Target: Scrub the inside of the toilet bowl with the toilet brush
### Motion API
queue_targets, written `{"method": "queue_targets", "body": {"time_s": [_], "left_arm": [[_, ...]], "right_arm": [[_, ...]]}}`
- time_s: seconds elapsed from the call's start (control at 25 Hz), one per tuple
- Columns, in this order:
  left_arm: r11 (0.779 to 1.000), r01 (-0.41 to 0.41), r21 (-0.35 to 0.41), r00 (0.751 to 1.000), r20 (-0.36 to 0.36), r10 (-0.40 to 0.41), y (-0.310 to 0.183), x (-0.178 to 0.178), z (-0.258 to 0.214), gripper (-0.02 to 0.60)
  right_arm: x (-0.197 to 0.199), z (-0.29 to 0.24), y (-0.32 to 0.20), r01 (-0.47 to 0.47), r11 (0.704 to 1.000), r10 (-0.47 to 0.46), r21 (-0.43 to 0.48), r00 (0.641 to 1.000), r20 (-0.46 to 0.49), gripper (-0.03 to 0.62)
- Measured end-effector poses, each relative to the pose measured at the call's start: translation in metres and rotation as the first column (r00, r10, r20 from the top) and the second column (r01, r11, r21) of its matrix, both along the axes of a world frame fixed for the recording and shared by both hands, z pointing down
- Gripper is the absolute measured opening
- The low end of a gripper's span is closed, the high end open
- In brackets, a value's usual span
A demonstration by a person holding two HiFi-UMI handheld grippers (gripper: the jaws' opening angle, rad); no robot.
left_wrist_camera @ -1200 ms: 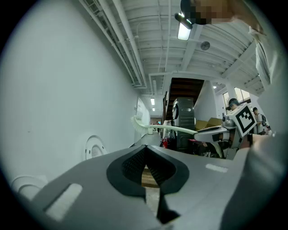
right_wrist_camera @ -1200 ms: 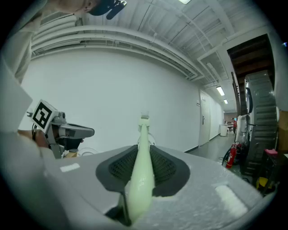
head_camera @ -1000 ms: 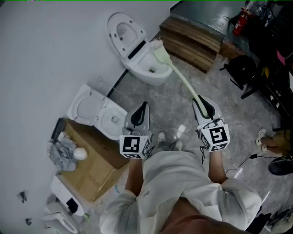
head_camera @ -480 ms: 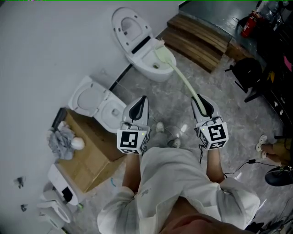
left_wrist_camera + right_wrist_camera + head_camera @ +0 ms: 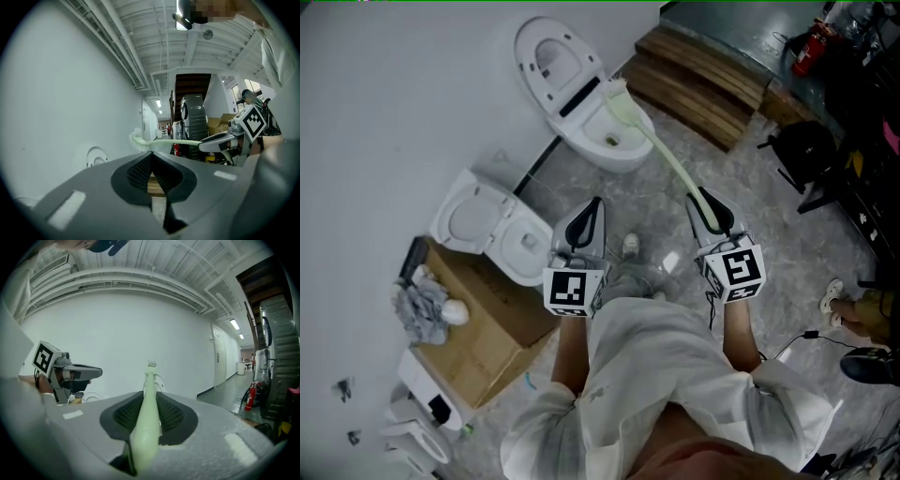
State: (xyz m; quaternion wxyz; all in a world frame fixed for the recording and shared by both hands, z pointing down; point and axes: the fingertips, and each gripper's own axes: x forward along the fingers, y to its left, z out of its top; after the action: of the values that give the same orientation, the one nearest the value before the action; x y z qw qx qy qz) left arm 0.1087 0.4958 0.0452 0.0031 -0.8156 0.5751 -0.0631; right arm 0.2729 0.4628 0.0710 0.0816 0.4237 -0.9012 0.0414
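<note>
A white toilet point(image 5: 586, 117) with its lid up stands against the wall at the top of the head view. The pale green toilet brush point(image 5: 661, 155) runs from my right gripper point(image 5: 705, 208) up to the bowl, its white bristle head point(image 5: 617, 91) over the rim near the seat hinge. My right gripper is shut on the brush handle point(image 5: 147, 416), which passes straight out between its jaws. My left gripper point(image 5: 587, 221) is shut with nothing in it, held level beside the right one; in the left gripper view point(image 5: 151, 172) the brush point(image 5: 164, 143) crosses ahead.
A second toilet point(image 5: 492, 230) stands by the wall left of my left gripper, next to a cardboard box point(image 5: 483, 337) with rags on it. Wooden pallets point(image 5: 703, 80) lie beyond the toilet. A black chair point(image 5: 802, 150) and a fire extinguisher point(image 5: 803, 47) are at the right.
The view has shifted slightly; the brush head has stayed at the toilet's rim near the hinge. Both grippers keep the same hold and spacing.
</note>
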Motion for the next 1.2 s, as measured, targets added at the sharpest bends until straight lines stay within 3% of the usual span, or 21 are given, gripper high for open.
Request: {"method": "queue_targets", "body": {"time_s": [0.6, 1.2], "left_arm": [[0.999, -0.037, 0.009, 0.999, -0.021, 0.037, -0.162, -0.059, -0.003, 0.018], [0.997, -0.075, -0.01, 0.996, -0.053, 0.074, -0.249, -0.09, 0.013, 0.018]], "right_arm": [[-0.058, -0.014, -0.152, -0.039, 0.999, 0.04, 0.017, 0.999, -0.016, 0.087], [-0.106, -0.004, -0.228, -0.048, 0.999, 0.048, 0.004, 0.998, -0.031, 0.089]]}}
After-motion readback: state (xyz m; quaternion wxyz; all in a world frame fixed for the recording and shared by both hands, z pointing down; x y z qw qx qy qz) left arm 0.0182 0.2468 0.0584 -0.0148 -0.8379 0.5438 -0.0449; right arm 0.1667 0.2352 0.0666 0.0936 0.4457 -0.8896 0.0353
